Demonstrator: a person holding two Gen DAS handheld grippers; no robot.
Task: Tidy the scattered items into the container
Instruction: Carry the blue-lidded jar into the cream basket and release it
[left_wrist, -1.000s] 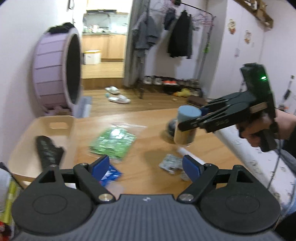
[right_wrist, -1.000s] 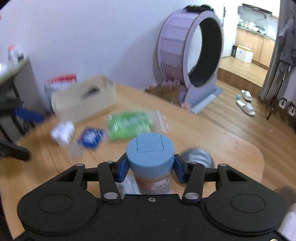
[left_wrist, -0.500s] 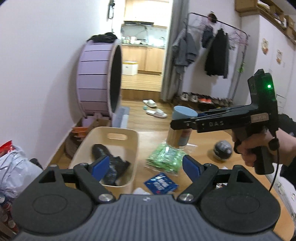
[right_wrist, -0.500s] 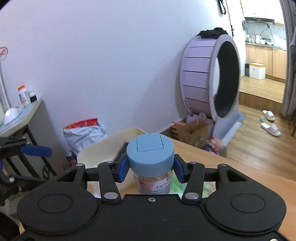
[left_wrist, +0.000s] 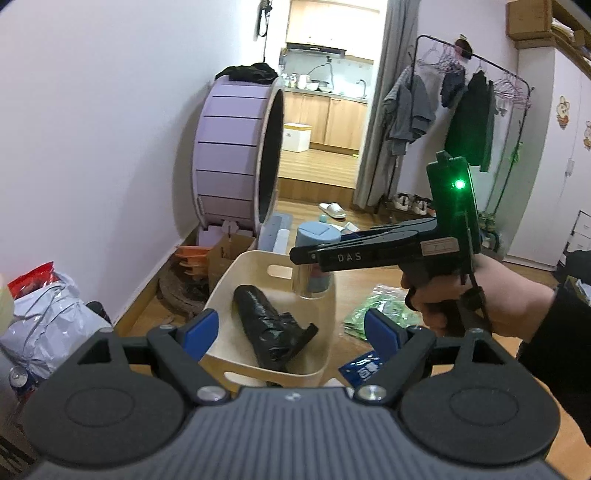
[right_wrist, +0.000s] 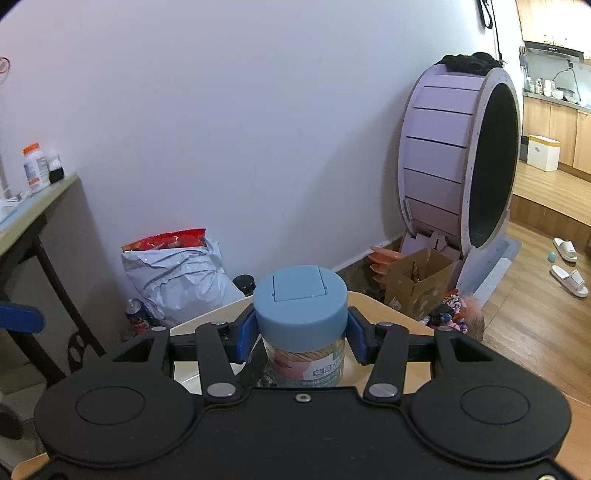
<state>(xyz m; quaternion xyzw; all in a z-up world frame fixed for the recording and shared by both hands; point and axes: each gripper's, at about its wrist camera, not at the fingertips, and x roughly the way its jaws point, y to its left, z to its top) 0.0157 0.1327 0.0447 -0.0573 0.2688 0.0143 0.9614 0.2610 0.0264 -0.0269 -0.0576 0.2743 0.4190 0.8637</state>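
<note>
Transport step of the tidying task, with the jar (right_wrist: 301, 325) carried by the right gripper (right_wrist: 301, 334). Its jaws pinch the jar just under the blue flip-top lid (right_wrist: 300, 295), one blue pad on each side, and the jar hangs upright with its printed label facing the wrist camera. Seen from the left wrist, the jar (left_wrist: 312, 266) is suspended over the far half of the cream container (left_wrist: 221, 291), clear of its floor and close to the far wall with the handle slot. A crumpled black bag (left_wrist: 273, 328) already lies inside the container, nearer the left jaws than the jar is. The left gripper (left_wrist: 291, 330) holds nothing; its jaws are spread wide, with the container's near rim between and just beyond them. On the tabletop (left_wrist: 369, 280) to the right of the left jaws, outside the container, a green packet (left_wrist: 380, 317) and a blue sachet (left_wrist: 364, 369) remain to be collected; the sachet lies partly under the right-hand blue pad in this view. By judgement, the task is partway done, with one item stowed and a second over the opening. The next move calls for lowering the jar into the free floor beyond the black bag, keeping it upright and off the far wall, then parting the right jaws only once the base is seated or very nearly so. The idle left gripper is well placed to reach for the sachet afterwards.
</note>
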